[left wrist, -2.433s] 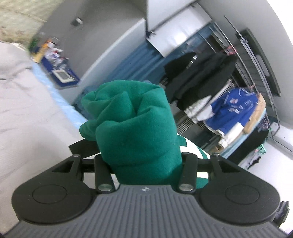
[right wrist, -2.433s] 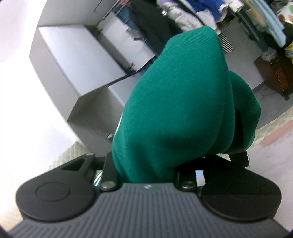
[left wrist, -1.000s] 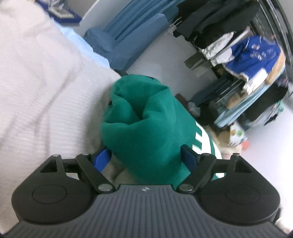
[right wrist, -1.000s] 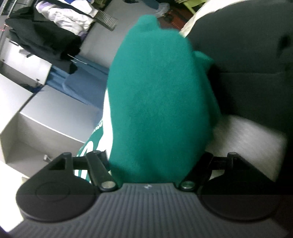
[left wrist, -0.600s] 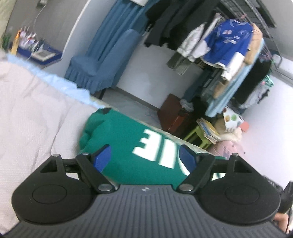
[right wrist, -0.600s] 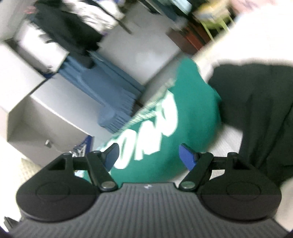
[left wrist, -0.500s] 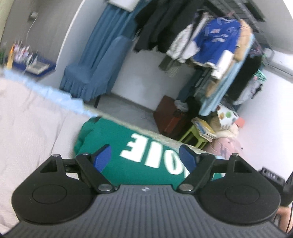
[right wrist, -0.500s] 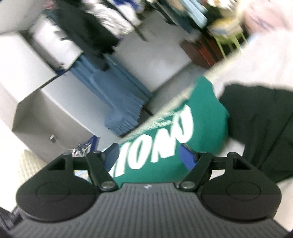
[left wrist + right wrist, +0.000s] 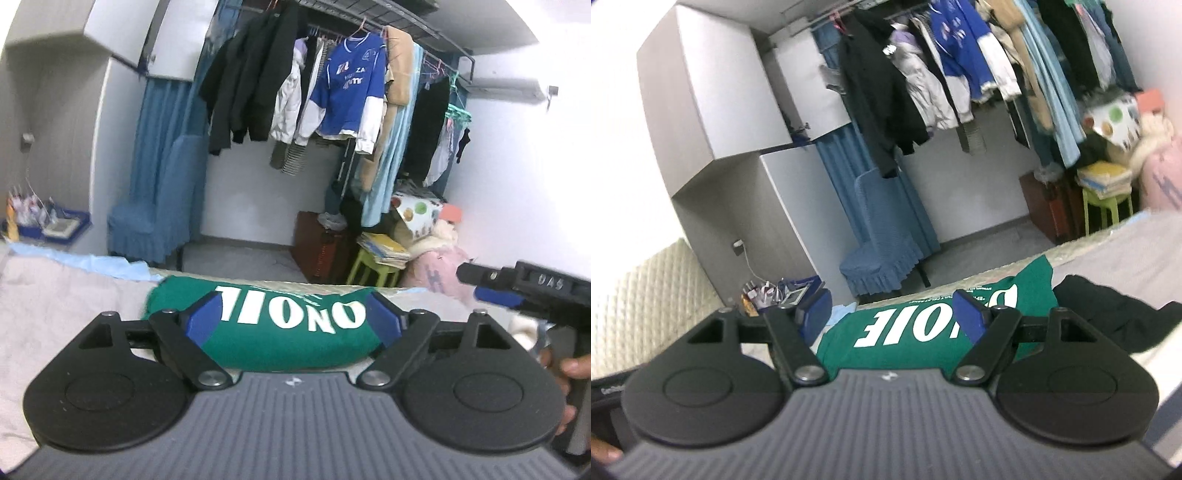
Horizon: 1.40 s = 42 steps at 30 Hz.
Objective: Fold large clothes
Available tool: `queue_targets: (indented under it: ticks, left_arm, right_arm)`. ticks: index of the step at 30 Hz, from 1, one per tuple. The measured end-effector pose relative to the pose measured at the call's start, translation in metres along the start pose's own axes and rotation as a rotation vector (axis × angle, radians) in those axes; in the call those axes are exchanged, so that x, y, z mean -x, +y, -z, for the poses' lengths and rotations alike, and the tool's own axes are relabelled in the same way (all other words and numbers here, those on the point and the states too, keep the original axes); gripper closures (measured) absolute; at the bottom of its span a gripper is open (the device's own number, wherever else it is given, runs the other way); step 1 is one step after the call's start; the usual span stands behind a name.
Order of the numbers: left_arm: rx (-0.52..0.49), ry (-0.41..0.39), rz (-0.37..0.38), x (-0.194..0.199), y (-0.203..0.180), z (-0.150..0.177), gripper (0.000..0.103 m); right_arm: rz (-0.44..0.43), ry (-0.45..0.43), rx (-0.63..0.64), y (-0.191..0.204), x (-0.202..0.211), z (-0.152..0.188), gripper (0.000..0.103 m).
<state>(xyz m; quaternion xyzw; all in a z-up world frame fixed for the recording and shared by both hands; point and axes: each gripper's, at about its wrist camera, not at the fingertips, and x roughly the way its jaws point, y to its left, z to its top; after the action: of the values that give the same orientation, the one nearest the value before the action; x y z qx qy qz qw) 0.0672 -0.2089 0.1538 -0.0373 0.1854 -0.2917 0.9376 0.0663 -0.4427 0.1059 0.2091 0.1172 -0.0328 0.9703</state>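
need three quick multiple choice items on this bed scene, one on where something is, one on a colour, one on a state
1. Where does the black garment lie?
A. on the bed beside the green sweatshirt
B. on the blue chair
C. on the floor

2. What colour are the letters on the green sweatshirt?
A. yellow
B. white
C. black

3. How do the jaws of the left gripper stand?
A. shut on the sweatshirt
B. shut on nothing
C. open, nothing held

Answers:
1 A, it lies right next to the sweatshirt on the bed.
2 B, the block letters are white.
3 C, both blue pads are wide apart, clear of the cloth.
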Motion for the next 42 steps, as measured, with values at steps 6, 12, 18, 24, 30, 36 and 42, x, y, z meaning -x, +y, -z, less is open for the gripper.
queue_targets:
  ticks: [6,12,18,24,30,36,42]
  left_arm:
    - [-0.015,-0.045,0.021,0.037,-0.016,0.022,0.008]
    - [-0.002,-0.079,-0.004,0.061,-0.015,0.041,0.005]
    - [-0.02,-0.075,-0.041,0.071,-0.007,0.058,0.002]
    - [-0.065,-0.038,-0.097,0.068,0.0,0.075,0.0]
    - [-0.085,0.005,-0.124,0.059,0.011,0.087,0.0]
    - [-0.072,0.022,-0.142,0.053,0.024,0.091,0.0]
    - [-0.086,0.03,-0.152,0.048,0.025,0.093,0.0]
  right_arm:
    - [-0.005,-0.025,0.069,0.014,0.03,0.022,0.028]
    - [-0.022,-0.012,0.133,0.03,0.039,0.047,0.028]
    - [-0.018,0.023,0.185,0.041,0.035,0.076,0.028]
    - [0.008,0.058,0.197,0.046,0.03,0.099,0.028]
    - [0.058,0.077,0.198,0.045,0.029,0.116,0.028]
    - [0.078,0.1,0.206,0.047,0.025,0.128,0.028]
    - [0.091,0.115,0.222,0.046,0.019,0.133,0.029]
